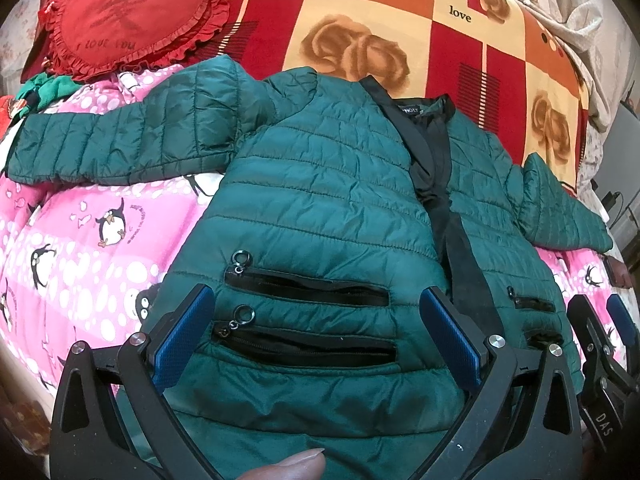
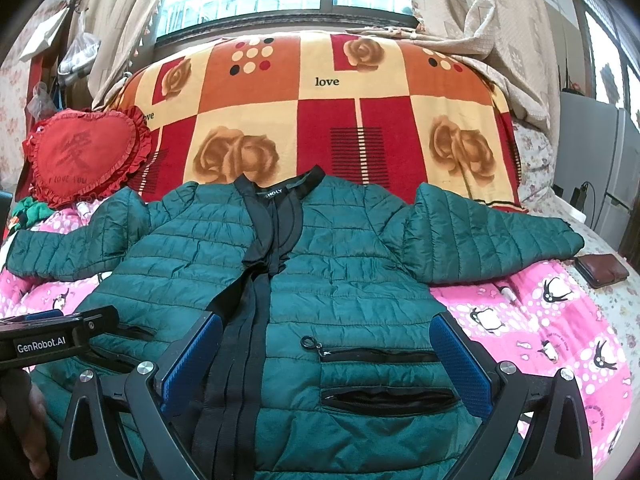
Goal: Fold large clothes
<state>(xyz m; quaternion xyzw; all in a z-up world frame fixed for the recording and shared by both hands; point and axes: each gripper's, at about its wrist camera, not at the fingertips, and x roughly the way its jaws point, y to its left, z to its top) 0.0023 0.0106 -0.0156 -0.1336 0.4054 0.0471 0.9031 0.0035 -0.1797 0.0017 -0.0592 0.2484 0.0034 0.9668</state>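
1. Jacket [image 2: 340,264], green and quilted, lies front-up on the bed with both sleeves spread outward; its hem end is nearest the cameras, the black collar at the far end.
2. Left gripper [image 1: 316,340] hangs over the jacket's left front panel with its blue pads spread wide, nothing between them; two zip pockets show in the gap.
3. Right gripper [image 2: 328,364] hangs likewise over the right front panel, jaws wide apart and empty, just right of the black placket.
4. Count: one jacket, two sleeves, four zip pockets in all, two to each front panel.
5. Around it: one pink penguin quilt [image 2: 560,320] under the jacket, one rose-patterned blanket [image 2: 320,120] beyond the collar, one red heart cushion [image 2: 84,156] at far left, one brown wallet [image 2: 602,270] by the right sleeve end.
6. Jacket's hem is cut off by the bottom edge and the gripper bodies; the collar label is too small to read fully.
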